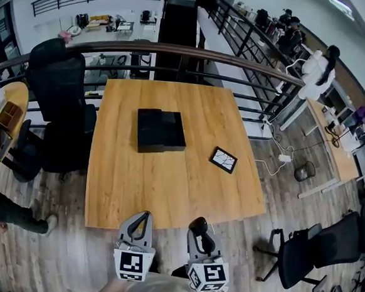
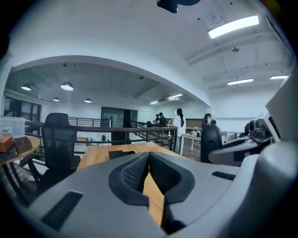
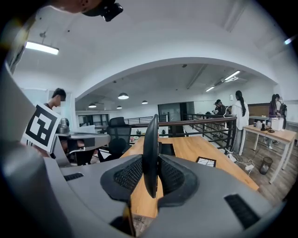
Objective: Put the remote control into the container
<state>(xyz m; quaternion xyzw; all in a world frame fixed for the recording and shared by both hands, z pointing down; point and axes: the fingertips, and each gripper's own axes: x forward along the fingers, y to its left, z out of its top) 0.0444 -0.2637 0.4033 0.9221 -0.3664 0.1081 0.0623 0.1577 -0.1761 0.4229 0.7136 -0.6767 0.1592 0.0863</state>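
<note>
The right gripper point(image 1: 199, 233) squeezes the remote control point(image 3: 150, 153) tight; the left gripper point(image 2: 149, 174) is closed on nothing; the container point(image 1: 160, 130) sits well apart, so the drop-in is not yet done.

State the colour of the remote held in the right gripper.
Black. The remote shows best in the right gripper view, edge-on and clamped between the jaws.
</note>
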